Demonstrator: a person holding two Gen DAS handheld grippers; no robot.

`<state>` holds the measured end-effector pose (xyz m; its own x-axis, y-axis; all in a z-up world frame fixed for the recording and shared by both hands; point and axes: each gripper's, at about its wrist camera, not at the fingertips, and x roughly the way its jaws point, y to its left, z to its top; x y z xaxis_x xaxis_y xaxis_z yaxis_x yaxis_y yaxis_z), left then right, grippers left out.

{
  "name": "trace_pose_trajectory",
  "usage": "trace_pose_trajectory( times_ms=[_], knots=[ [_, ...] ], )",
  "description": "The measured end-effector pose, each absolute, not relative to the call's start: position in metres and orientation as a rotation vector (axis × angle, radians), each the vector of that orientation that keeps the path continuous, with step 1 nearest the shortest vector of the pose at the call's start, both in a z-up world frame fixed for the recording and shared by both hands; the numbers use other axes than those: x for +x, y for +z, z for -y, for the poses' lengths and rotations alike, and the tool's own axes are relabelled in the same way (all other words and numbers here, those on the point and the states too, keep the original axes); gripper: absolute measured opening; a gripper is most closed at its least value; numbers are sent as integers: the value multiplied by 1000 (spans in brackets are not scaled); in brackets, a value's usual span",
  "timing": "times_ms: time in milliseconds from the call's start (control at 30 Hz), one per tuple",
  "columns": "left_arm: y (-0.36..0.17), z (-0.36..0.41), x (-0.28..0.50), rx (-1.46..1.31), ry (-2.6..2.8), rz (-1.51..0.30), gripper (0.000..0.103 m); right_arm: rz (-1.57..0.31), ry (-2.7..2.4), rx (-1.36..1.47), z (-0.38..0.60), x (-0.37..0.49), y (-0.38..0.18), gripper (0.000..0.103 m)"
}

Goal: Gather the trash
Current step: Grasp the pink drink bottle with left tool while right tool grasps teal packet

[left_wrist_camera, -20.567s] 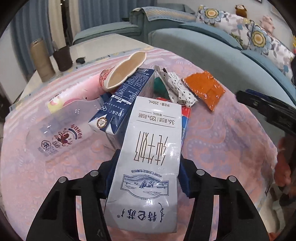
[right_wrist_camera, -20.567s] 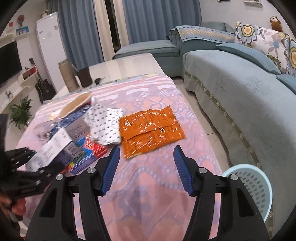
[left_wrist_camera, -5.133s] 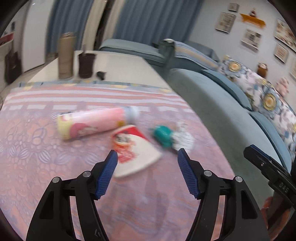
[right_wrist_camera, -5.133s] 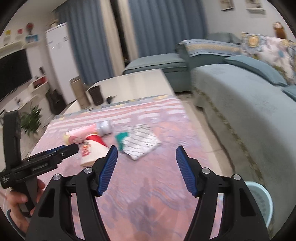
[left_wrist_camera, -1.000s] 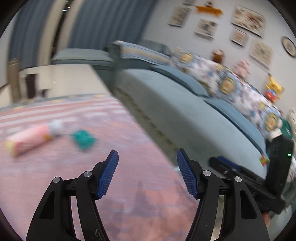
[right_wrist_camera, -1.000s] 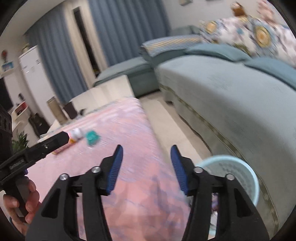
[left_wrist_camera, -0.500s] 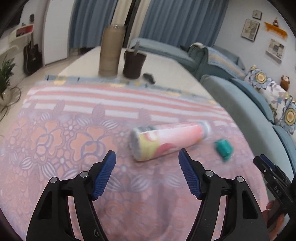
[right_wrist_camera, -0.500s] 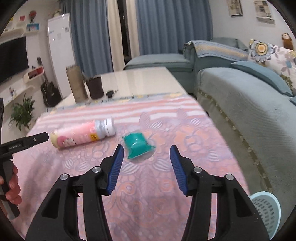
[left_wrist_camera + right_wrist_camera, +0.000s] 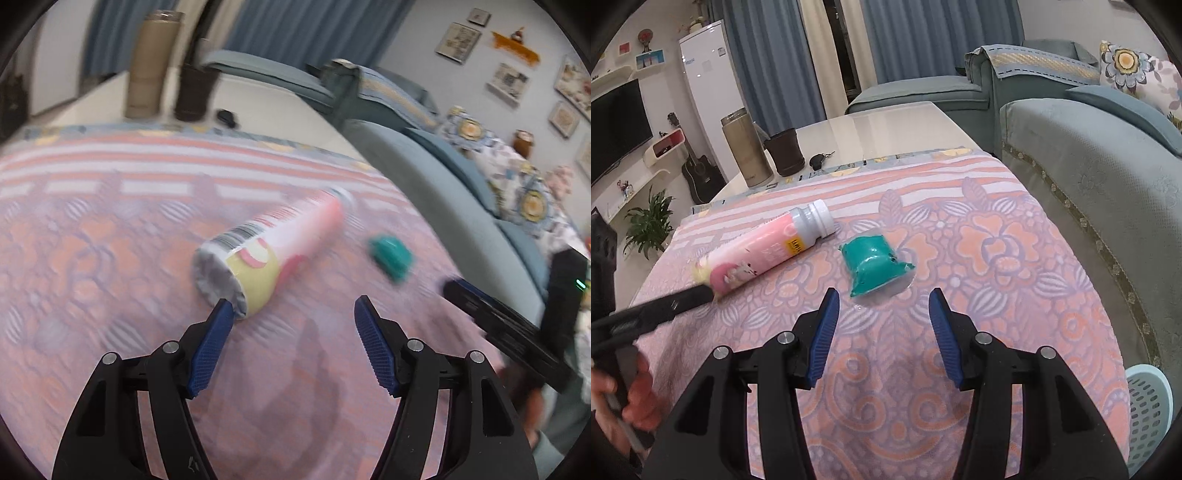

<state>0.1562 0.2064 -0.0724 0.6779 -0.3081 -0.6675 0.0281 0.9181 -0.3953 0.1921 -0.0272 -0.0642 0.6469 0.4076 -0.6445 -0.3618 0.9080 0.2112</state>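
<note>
A pink and yellow bottle (image 9: pixel 273 251) with a white cap lies on its side on the floral tablecloth (image 9: pixel 92 258). My left gripper (image 9: pixel 292 304) hovers just short of its base end, jaws closing slightly with nothing between them; its left pad (image 9: pixel 212 343) is right by the bottle's bottom rim. A crumpled teal wrapper (image 9: pixel 873 266) lies just ahead of my right gripper (image 9: pixel 884 295), which is open and empty. The right wrist view shows the bottle (image 9: pixel 764 251) to the left, with the left gripper (image 9: pixel 672 304) at its base. The teal wrapper (image 9: pixel 389 256) lies right of the bottle.
A light blue basket (image 9: pixel 1148 402) stands on the floor at the lower right, beside the teal sofa (image 9: pixel 1089 166). A tan flask (image 9: pixel 746 147), a dark cup (image 9: pixel 785 151) and keys (image 9: pixel 820 159) stand on the bare far end of the table.
Both grippers have swung from the sofa and basket side back over the table and come lower. The bottle and the teal wrapper now lie closer in front of them.
</note>
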Motion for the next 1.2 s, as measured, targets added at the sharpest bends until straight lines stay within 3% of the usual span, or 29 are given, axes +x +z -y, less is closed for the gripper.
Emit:
trace_pose_trajectory(
  times_ms=[300,367,667,733,900,1000,1200],
  knots=[
    [-39,-175,136,-215,-256,-762,69,-834,490,132,31,221,-55,48],
    [-33,-179,150,-200,-185,-755,72,-803,485,78,24,231,-48,66],
    [-75,-169,230,-58,-113,-928,72,-845,512,-85,-15,264,-73,66],
    [-81,-167,239,-55,-67,-956,65,-841,496,-84,-15,265,-73,66],
    [-84,-159,245,-76,-39,-985,52,-883,498,-165,-31,266,-81,38],
    [-81,-155,230,-130,-42,-988,47,-857,484,-203,-35,258,-80,35],
    [-68,-142,177,-298,-98,-927,47,-826,454,-179,-14,229,-72,34]
  ],
)
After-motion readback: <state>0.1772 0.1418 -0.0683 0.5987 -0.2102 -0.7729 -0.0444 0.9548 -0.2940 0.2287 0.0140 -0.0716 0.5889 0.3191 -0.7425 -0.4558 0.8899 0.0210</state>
